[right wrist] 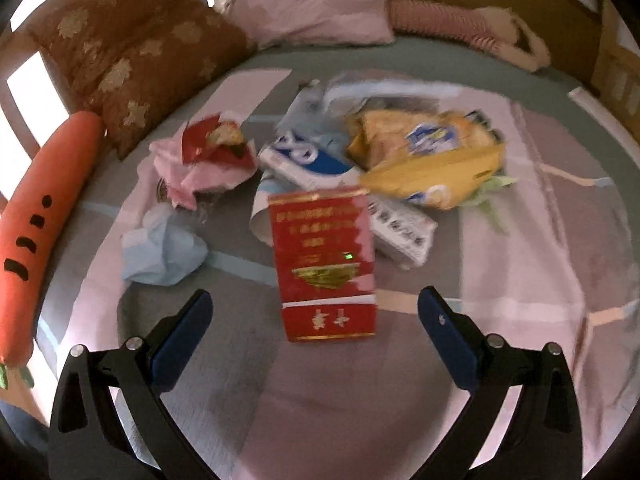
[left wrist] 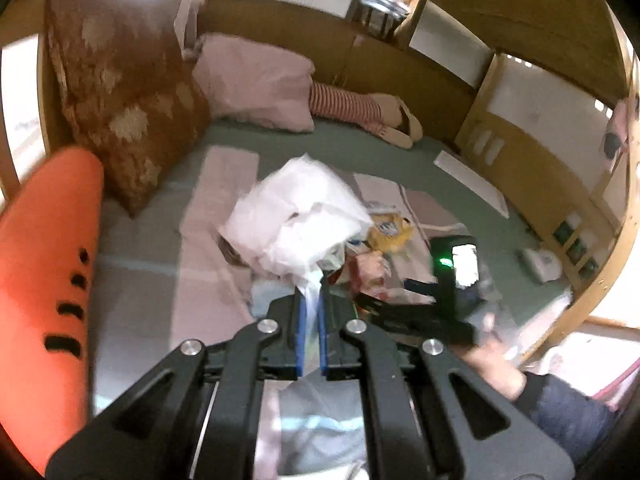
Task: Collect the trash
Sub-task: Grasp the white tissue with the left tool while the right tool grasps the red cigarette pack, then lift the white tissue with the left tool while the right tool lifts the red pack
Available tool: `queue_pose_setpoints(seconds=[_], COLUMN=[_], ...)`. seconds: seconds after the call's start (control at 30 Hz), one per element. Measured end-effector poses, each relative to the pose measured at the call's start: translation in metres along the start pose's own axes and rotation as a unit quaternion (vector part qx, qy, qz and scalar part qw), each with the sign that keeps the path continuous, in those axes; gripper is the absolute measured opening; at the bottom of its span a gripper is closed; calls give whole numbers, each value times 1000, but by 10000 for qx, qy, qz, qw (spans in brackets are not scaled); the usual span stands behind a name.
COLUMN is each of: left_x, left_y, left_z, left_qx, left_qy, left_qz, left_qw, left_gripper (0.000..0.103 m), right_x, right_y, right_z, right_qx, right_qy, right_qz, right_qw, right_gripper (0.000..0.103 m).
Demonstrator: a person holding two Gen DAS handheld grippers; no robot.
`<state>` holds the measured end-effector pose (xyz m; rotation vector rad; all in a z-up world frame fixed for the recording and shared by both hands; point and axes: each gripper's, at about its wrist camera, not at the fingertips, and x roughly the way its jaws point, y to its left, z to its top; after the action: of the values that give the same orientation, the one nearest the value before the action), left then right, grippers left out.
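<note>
My left gripper point(left wrist: 311, 294) is shut on a pinched fold of a white plastic bag point(left wrist: 296, 216), which bulges up ahead of the fingers above the bed. Trash lies in a pile on the pink and grey bedsheet point(right wrist: 520, 240): a red box point(right wrist: 324, 240), a yellow snack bag point(right wrist: 432, 160), a blue and white wrapper point(right wrist: 308, 160), crumpled pink and red paper point(right wrist: 208, 156) and a light blue wad point(right wrist: 164, 248). My right gripper point(right wrist: 316, 295) is open just above the sheet, with the near end of the red box between its blue pads, untouched. The right gripper's body point(left wrist: 452, 280) shows beside the bag.
An orange carrot plush point(right wrist: 36, 220) lies along the left edge. A brown patterned cushion point(right wrist: 132, 56) and a pink pillow point(right wrist: 316, 4) lean at the head. A striped doll point(right wrist: 460, 24) lies at the back by the wooden frame point(left wrist: 500, 148). A sleeve point(left wrist: 560, 412) is at lower right.
</note>
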<state>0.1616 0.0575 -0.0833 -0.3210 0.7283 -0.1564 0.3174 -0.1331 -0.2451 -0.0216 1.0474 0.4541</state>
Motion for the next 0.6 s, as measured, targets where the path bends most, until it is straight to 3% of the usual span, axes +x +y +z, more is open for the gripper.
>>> queue_pose_setpoints(seconds=[0.07, 0.1, 0.13, 0.27, 0.33, 0.47, 0.6], left_x=[0, -1, -2, 2, 8, 6, 1], left_y=[3, 2, 2, 5, 12, 14, 12], left_z=[-1, -1, -2, -4, -3, -1, 1], left_qx=[-78, 13, 85, 125, 33, -6, 87], left_qy=[19, -32, -75, -13, 58, 9, -136], left_qz=[-93, 26, 117, 254, 273, 372, 419], left_qw=[9999, 10000, 9999, 9996, 9996, 9993, 9990], left_gripper=[5, 5, 5, 6, 5, 5, 5], right_x=[11, 19, 25, 30, 34, 15, -58], right_y=[-5, -8, -11, -6, -2, 7, 18], right_z=[0, -1, -2, 2, 1, 3, 11], right_qx=[97, 212, 323, 242, 163, 46, 127], right_qy=[119, 270, 370, 366, 380, 325, -288], right_qz=[-72, 7, 99, 197, 113, -28, -14], right_qw=[9999, 9994, 9987, 9988, 9991, 9995, 9995], right_gripper=[97, 85, 80, 78, 57, 55, 55])
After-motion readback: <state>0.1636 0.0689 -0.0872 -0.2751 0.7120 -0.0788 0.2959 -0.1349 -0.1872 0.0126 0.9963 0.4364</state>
